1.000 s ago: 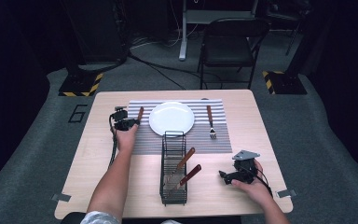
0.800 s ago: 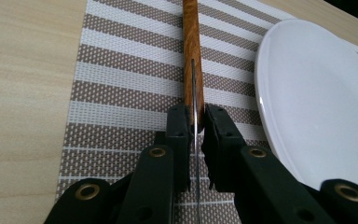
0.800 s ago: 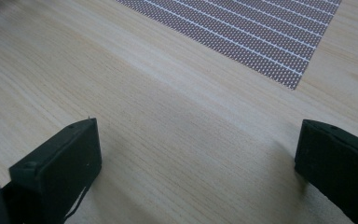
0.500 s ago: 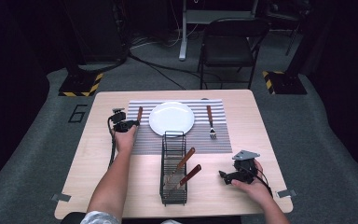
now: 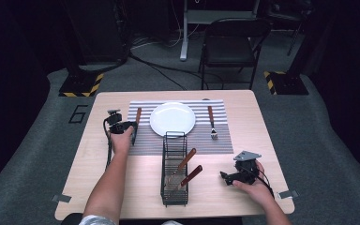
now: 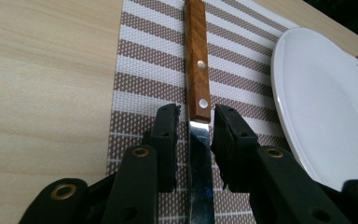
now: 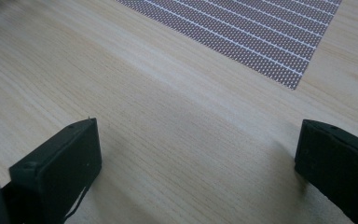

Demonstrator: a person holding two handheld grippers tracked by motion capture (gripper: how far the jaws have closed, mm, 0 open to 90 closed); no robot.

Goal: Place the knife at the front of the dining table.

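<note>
A knife with a wooden handle lies on the striped placemat, left of the white plate. My left gripper straddles its steel blade just behind the handle. The jaws stand narrowly apart, with a thin gap on each side of the blade. From the high view, the knife sits at the mat's left edge with my left gripper beside it. My right gripper rests near the table's front right. In its own view my right gripper is wide open over bare wood.
A fork with a wooden handle lies on the placemat right of the plate. A black wire rack at front centre holds two wooden-handled utensils. A folding chair stands beyond the table.
My left gripper has drawn back slightly toward the person while the knife stays put on the mat. The right gripper has not moved.
</note>
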